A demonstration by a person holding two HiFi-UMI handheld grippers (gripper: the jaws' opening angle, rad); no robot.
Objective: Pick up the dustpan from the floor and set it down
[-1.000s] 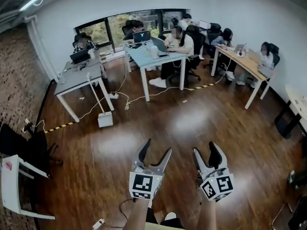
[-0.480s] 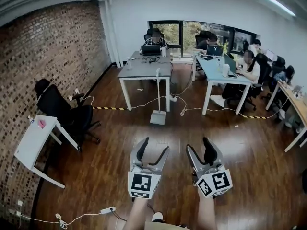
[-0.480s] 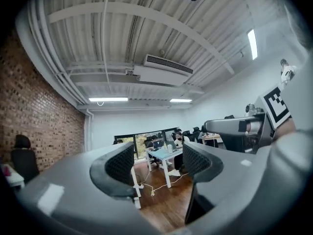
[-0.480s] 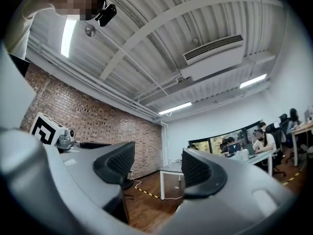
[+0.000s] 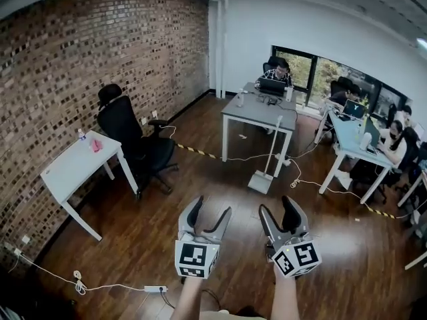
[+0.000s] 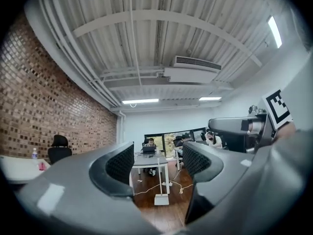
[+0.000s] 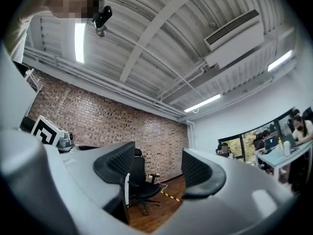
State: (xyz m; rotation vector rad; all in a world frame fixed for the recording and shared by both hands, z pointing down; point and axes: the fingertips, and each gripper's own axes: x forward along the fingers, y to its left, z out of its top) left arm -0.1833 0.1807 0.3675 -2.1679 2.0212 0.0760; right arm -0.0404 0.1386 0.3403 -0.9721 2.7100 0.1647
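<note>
Low in the head view, I am holding the left tool [image 5: 212,209] and the right tool [image 5: 279,209] side by side above the wooden floor [image 5: 127,245], both pointing forward into the room. Each tool's jaws are standing wide apart, and neither pair is gripping anything. The left gripper view is looking through its gap at the room beyond. The right gripper view is looking through its gap at a black office chair [image 5: 137,145] in front of the brick wall [image 5: 100,52].

The dustpan [image 5: 260,181] is resting on the floor well ahead of both tools, just beside the near leg of a grey tabletop [image 5: 257,112]. Its long handle [image 5: 271,145] is rising upright to the tabletop's edge. Through the left tool's jaws I am seeing the dustpan far off, framed in the gap.

A person [image 5: 280,69] is sitting at a laptop at the far end of that tabletop. A white tabletop [image 5: 70,169] is standing by the brick wall, near the chair. A power strip [image 5: 155,289] with a white cable is lying on the floor to the left of the left tool. Striped tape [image 5: 193,152] is running across the floor between the chair and the grey tabletop.
</note>
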